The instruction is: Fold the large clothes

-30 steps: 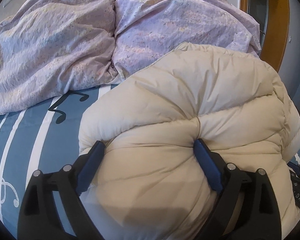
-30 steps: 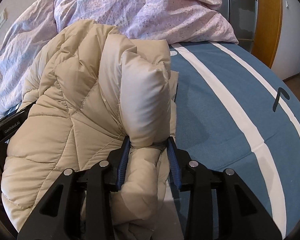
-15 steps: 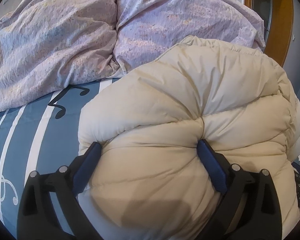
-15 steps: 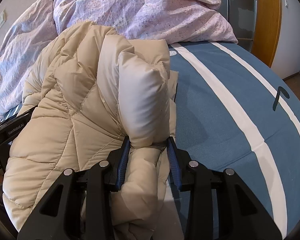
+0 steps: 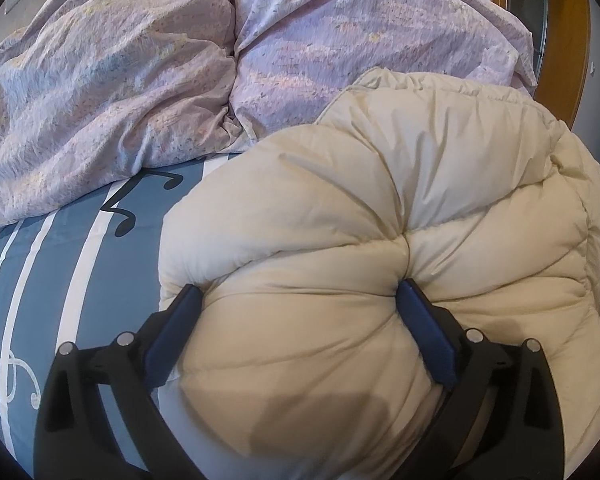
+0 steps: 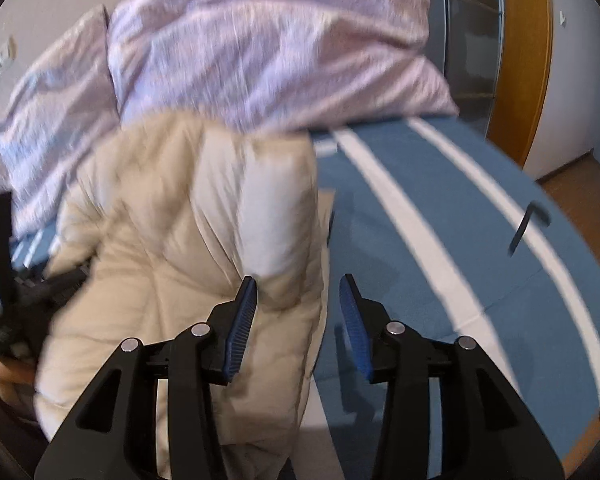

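A cream quilted down jacket (image 5: 380,240) lies bunched on the blue striped bed sheet (image 5: 60,280). My left gripper (image 5: 296,296) is spread wide around a thick bulge of the jacket, with its blue pads pressing into the padding on both sides. In the right wrist view the jacket (image 6: 172,240) lies left of centre. My right gripper (image 6: 298,284) is open and empty, raised just above the jacket's right edge. The view is blurred by motion. The left gripper's black frame (image 6: 16,292) shows at the far left.
A rumpled lilac duvet (image 5: 180,80) and pillows (image 6: 260,48) fill the head of the bed behind the jacket. Bare blue sheet (image 6: 440,240) with white stripes stretches to the right. A wooden door frame (image 6: 520,60) and floor (image 6: 580,184) lie beyond the bed's right edge.
My right gripper has opened, let go of the jacket's fold and pulled back and up. My left gripper keeps its wide grip and has barely moved.
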`<state>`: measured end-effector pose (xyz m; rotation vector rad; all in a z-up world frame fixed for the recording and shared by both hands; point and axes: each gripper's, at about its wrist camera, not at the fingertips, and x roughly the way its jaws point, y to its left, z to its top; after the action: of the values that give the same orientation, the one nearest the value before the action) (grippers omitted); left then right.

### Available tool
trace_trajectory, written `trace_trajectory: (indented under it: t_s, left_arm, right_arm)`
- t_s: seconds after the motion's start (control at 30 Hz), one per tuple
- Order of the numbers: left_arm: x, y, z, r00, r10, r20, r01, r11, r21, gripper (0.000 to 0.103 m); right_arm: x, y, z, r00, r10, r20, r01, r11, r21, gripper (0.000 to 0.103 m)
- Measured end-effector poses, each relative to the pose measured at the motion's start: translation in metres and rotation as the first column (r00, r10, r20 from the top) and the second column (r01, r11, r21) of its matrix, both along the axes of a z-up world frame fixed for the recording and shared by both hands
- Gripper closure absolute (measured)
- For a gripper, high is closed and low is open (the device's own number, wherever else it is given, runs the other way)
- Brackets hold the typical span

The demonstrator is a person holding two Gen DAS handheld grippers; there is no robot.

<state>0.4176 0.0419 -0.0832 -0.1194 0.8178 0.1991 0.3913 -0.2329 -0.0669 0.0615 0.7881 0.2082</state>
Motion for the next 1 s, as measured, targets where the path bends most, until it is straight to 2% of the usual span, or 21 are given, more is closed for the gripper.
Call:
trace_trajectory:
  t_s: [0.2,0.4,0.57,1.0]
  left_arm:
    - [0.000,-0.001,0.000,1.000,0.002,0.001,-0.002,1.000,-0.002,0.005]
    - [-0.001,0.000,-0.001,1.000,0.009,0.003,-0.009,1.000,-0.006,0.005]
    - [-0.001,0.000,-0.001,1.000,0.011,0.004,-0.011,1.000,-0.005,0.004]
    - [0.000,0.000,-0.002,1.000,0.014,0.005,-0.014,1.000,-0.004,0.004]
  right_arm:
    - [0.009,0.031,0.025,0.998,0.059,0.035,-0.058,0.998,-0.029,0.059]
    - [0.030,0.048,0.026,0.999,0.039,0.024,-0.038,0.999,-0.036,0.059]
    - [0.029,0.046,0.037,0.997,-0.011,0.075,0.011,1.000,0.001,0.059]
    - [0.021,0.051,0.063,0.980,0.013,0.198,-0.033,0.995,0.094,0.059]
